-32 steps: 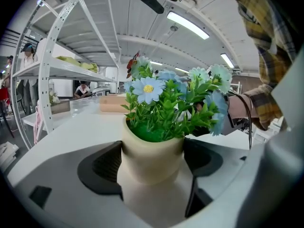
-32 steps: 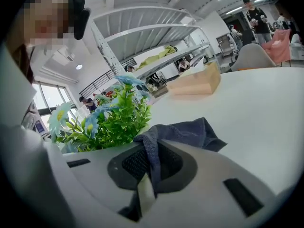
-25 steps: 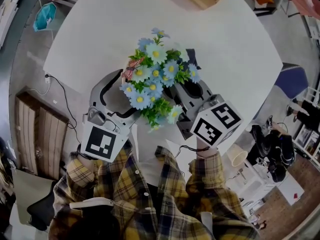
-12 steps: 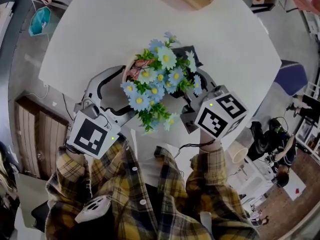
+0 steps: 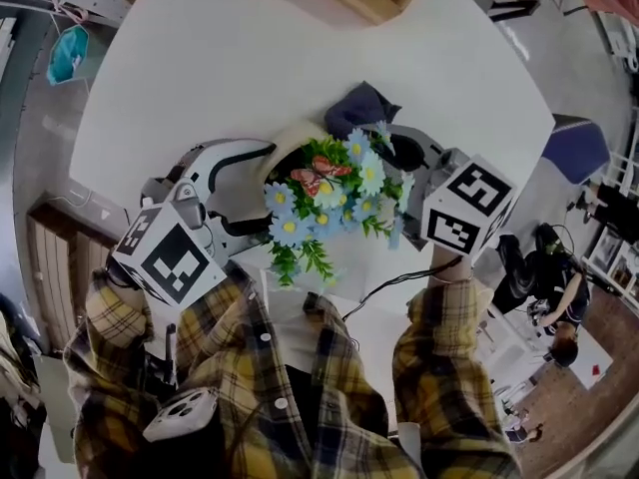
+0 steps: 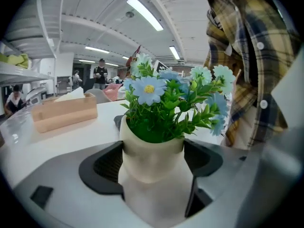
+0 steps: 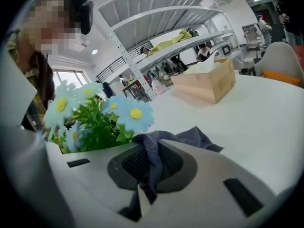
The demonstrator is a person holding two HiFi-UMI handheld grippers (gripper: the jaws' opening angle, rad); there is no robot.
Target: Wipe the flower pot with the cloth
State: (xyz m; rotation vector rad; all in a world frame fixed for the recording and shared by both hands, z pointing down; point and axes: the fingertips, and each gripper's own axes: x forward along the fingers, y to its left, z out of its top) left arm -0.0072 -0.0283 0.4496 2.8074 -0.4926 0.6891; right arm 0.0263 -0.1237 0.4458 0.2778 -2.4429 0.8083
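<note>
Item 1. Flower pot (image 6: 151,151): cream, holding artificial blue daisies (image 5: 329,203) with a butterfly ornament (image 5: 318,176). It sits over the near part of the white table (image 5: 200,58); whether its base touches the tabletop cannot be told.

Item 2. Left gripper (image 5: 255,193): jaws spread wide and closed against the pot's sides, one dark pad on each flank.

Item 3. Right gripper (image 7: 149,175): jaws nearly together, pinching a fold of the cloth (image 7: 190,137). The cloth is dark blue-grey, and its loose end lies past the jaw tips just beside the far side of the pot's rim.

Item 4. Obstructions: from the head view the flowers cover most of the pot (only a strip of rim shows). In the right gripper view they screen the pot entirely.

Item 5. Surroundings: wooden tissue box (image 7: 206,84) at the table's far edge, well apart from the pot; metal shelving (image 7: 161,46) with people behind it; blue chair (image 5: 574,148) beside the table; plaid shirt (image 5: 300,407).
</note>
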